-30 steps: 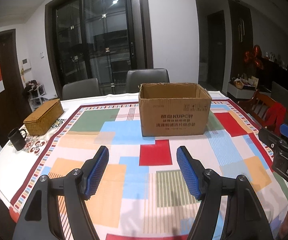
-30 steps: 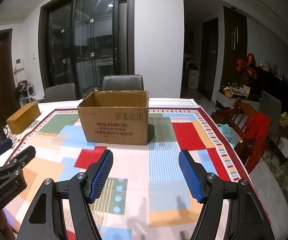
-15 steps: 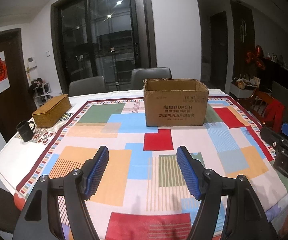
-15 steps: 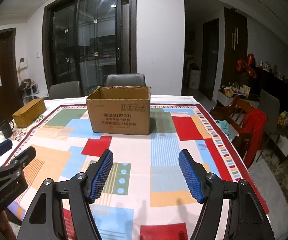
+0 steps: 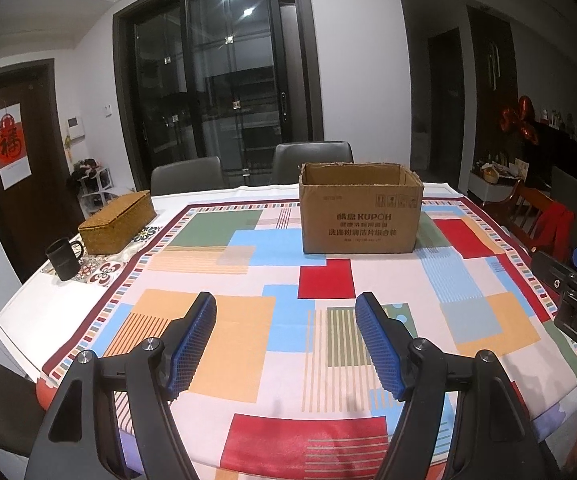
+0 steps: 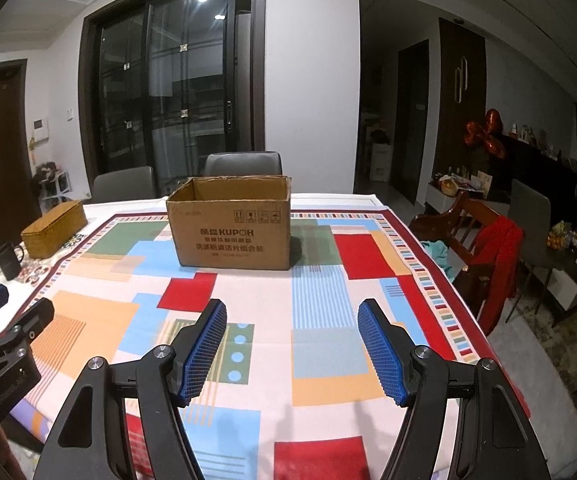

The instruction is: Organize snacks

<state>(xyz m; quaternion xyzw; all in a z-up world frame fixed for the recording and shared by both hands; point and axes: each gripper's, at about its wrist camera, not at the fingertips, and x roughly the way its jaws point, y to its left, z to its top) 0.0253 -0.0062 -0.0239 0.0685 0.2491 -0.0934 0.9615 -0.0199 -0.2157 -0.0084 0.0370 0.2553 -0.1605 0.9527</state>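
Mug [image 5: 63,258]: sits at the far left edge of the table on a patterned mat, handle turned toward the basket; parked out of the working area, I judge.
Woven basket [image 5: 118,221]: lidded, just beside the mug, off the colourful part of the cloth (what it holds cannot be seen).
Left gripper [image 5: 285,343]: held low over the near edge of the tablecloth [image 5: 468,316], blue pads spread wide with nothing between them; aimed straight at the box, likely a ready stance.
Cardboard box [image 5: 360,218]: upright with its top flaps open, near the far side of the table, centred between both views; probably the place the snacks belong, set where either hand can reach it.
Snacks: none visible anywhere on the table; whether any lie inside the box is hidden by its walls.
Right gripper [image 6: 291,347]: level with its partner, fingers apart and empty, also facing the box.
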